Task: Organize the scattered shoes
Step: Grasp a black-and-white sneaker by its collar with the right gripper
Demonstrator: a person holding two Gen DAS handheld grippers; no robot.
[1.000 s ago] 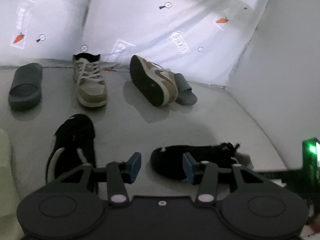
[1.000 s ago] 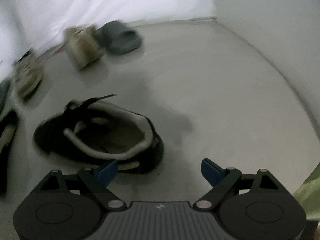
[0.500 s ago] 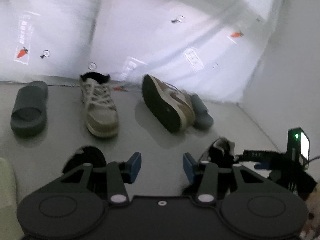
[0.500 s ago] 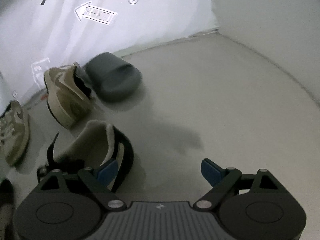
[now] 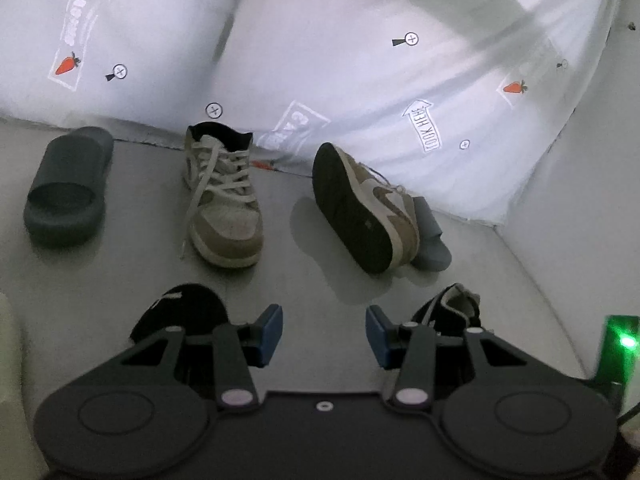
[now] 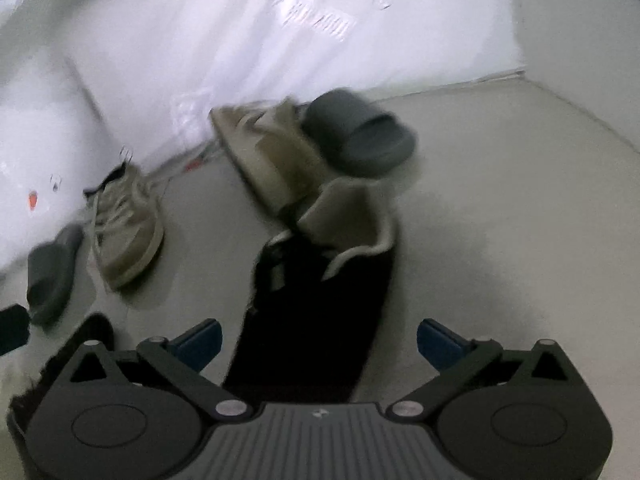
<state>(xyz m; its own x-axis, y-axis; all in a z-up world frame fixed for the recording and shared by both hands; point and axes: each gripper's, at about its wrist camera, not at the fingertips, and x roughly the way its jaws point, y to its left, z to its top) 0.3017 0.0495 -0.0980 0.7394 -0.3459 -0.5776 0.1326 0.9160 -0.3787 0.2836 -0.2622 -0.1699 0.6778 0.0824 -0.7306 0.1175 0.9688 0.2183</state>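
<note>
Six shoes are out on the pale floor (image 5: 320,280), and the pairs are split up. In the left wrist view, a grey slide (image 5: 68,188) sits at the left of the frame. An upright tan sneaker (image 5: 222,200) stands centre, and its mate (image 5: 360,208) is tipped on its side with the dark sole showing. The second slide (image 5: 430,236) is tucked just behind it.

Two black shoes are near the bottom of the frame. One (image 5: 180,312) pokes out behind the left gripper (image 5: 324,336), whose jaws are apart with nothing between them.

The right gripper (image 6: 318,340) is spread wide too. The other black shoe (image 6: 320,300) sits right between its jaws, but I can't tell if they're touching it.

My guess is that the black one is light and floppy. It has a soft fabric upper and a fleecy cream lining, so I'd pinch the padded heel collar. The slides look like rubbery one-piece foam, so the strap should work. The sneakers look stiffer, so go for the collar or tongue.
</note>
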